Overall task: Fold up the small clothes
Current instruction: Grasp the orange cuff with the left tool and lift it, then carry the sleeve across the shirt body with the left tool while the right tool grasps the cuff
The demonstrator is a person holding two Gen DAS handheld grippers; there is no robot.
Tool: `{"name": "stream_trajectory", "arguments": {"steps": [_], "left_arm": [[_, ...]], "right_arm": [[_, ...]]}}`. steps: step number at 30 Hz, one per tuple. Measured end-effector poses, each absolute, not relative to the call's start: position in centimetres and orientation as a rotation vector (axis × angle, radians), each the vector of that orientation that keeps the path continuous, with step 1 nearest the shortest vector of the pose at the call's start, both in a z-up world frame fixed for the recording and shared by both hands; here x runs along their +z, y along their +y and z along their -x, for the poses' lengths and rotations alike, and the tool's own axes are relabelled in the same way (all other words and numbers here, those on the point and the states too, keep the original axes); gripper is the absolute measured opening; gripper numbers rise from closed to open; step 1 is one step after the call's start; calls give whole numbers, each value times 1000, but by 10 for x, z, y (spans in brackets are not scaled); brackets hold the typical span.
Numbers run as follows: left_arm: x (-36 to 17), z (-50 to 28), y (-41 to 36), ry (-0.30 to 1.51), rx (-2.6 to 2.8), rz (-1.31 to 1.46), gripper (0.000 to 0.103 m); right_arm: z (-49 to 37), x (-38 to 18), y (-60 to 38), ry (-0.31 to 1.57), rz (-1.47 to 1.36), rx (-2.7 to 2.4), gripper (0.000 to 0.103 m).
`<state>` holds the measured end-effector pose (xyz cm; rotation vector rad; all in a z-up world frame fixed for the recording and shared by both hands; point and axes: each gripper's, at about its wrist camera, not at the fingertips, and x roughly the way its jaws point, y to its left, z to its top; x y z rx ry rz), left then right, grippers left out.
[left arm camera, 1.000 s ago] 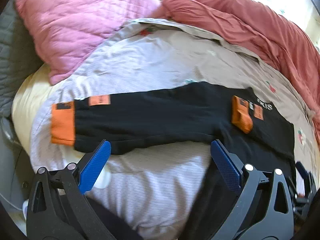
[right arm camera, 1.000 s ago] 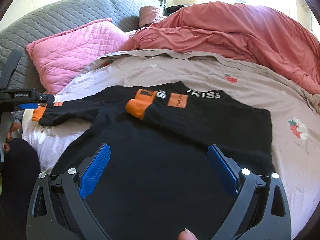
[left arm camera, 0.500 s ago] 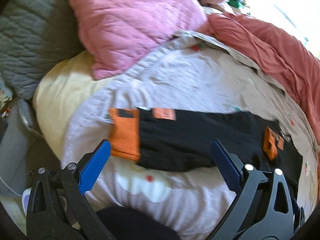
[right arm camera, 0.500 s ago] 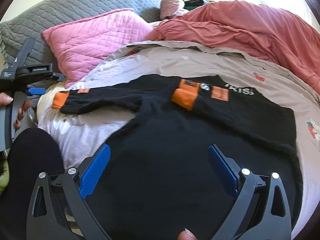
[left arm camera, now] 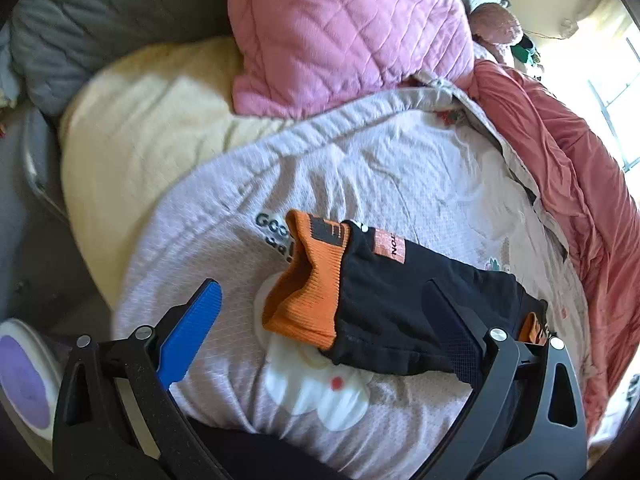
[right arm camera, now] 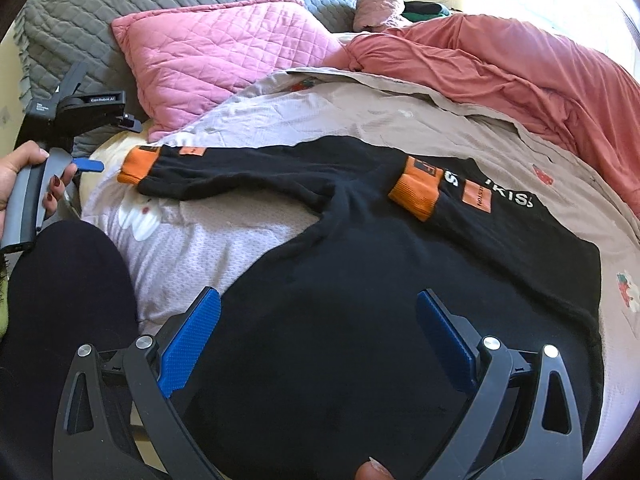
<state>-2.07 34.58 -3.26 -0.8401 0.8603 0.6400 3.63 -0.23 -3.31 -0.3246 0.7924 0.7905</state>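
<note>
At far left of the right wrist view, a hand [right arm camera: 16, 184] holds the left tool [left arm camera: 316, 320], jaws spread wide around the orange cuff [left arm camera: 312, 288] without closing on it. One black sweater [right arm camera: 360, 272] lies flat on the bed [right arm camera: 224, 248], with two orange cuffs; white chest lettering reads partly "KISS". Rightward, the right tool [right arm camera: 318, 328] hovers with jaws apart over the sweater's body. One pink pillow [right arm camera: 216, 60] sits far behind.

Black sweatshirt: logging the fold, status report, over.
Left hand-held gripper open at outstretched sleeve's orange cuff. Right hand-held gripper open over black sweatshirt. Other sleeve folded in. Nothing in the way.
</note>
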Motion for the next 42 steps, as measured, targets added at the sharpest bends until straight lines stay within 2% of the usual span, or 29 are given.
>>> {"name": "stream_trajectory", "arguments": {"steps": [4, 6, 8, 11, 13, 21, 31, 35, 42], "left_arm": [[-48, 9, 353, 882, 616, 910, 93], [-53, 3, 352, 895, 616, 915, 89], [-57, -2, 351, 904, 612, 916, 73], [-57, -5, 349, 899, 623, 906, 28], [-50, -5, 343, 872, 619, 875, 7], [-6, -22, 295, 795, 499, 773, 5], [56, -99, 179, 753, 198, 645, 5], [57, -131, 128, 799, 95, 587, 5], [19, -165, 56, 910, -38, 540, 5]], "right_arm": [[-53, -31, -11, 756, 329, 748, 97], [-66, -31, -21, 746, 306, 712, 97], [-77, -34, -33, 754, 269, 692, 97], [-93, -45, -54, 772, 242, 655, 97], [-100, -52, -65, 782, 233, 634, 97], [-126, -57, -94, 802, 139, 614, 97], [-148, -33, -128, 761, 19, 560, 97], [-161, -23, -153, 740, -35, 489, 97], [-188, -30, -212, 800, -207, 314, 97]]}}
